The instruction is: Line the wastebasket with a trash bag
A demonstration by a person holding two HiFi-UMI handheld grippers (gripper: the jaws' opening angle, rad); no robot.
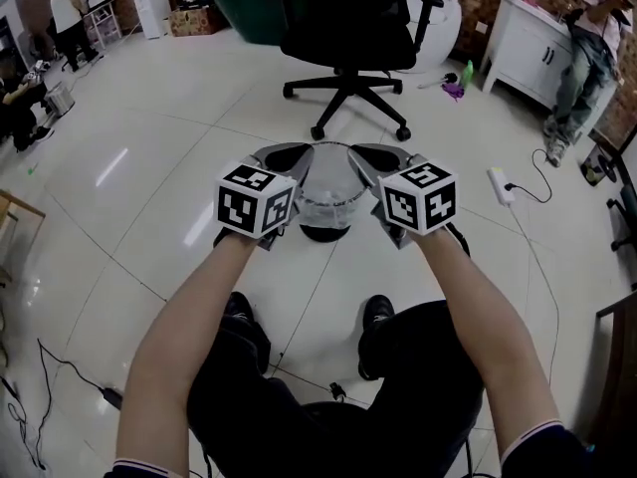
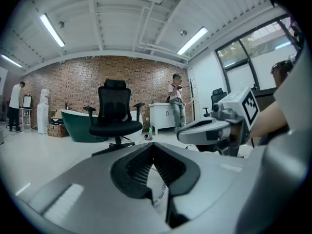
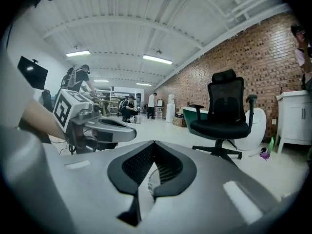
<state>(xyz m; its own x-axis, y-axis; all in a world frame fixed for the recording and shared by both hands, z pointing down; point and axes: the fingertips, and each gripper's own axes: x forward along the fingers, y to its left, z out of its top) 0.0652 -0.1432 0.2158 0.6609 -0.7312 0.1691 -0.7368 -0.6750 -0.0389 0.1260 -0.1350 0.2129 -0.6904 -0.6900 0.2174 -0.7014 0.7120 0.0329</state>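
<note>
Forearms stretched forward, left claw (image 1: pixel 297 157) and right claw (image 1: pixel 363 157) both clamped tight

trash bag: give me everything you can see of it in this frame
The trash bag is thin, translucent whitish film, wrinkled. Its mouth is pulled open between the left gripper and the right gripper. Each is shut on an edge, with film showing between the pads. The body sags between them, above the dark wastebasket on the floor. Whether it touches the basket is unclear.
</note>
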